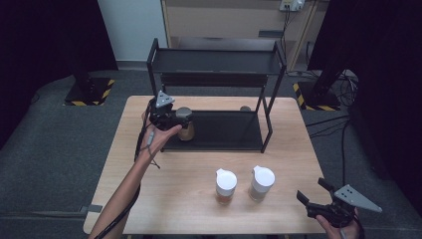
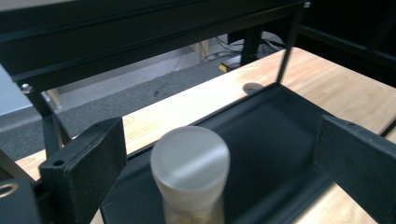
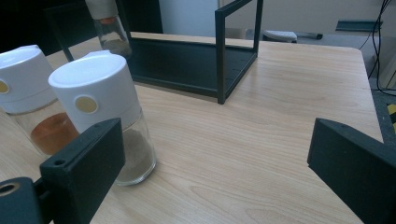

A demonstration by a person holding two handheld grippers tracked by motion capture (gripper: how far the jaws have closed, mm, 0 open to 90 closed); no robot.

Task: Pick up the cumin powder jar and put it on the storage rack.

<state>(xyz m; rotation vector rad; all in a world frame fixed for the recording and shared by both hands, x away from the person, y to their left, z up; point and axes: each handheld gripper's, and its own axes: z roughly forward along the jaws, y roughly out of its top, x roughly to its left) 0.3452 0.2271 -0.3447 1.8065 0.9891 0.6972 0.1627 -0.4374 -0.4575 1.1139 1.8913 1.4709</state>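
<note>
Jar [image 2: 190,170] w/ pale powder, prob. spice.

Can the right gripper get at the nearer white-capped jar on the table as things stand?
Probably yes. The right gripper is open, and the white-capped jar stands upright just ahead, with bare table around; only the second jar stands close behind.

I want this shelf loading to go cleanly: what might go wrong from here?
The left gripper is open, its jaws either side of the spice jar on the rack's lower shelf; a sideways pull-out might tip it. The right gripper, reaching for the brown-powder jar, could bump the orange-powder jar close beside it.
</note>
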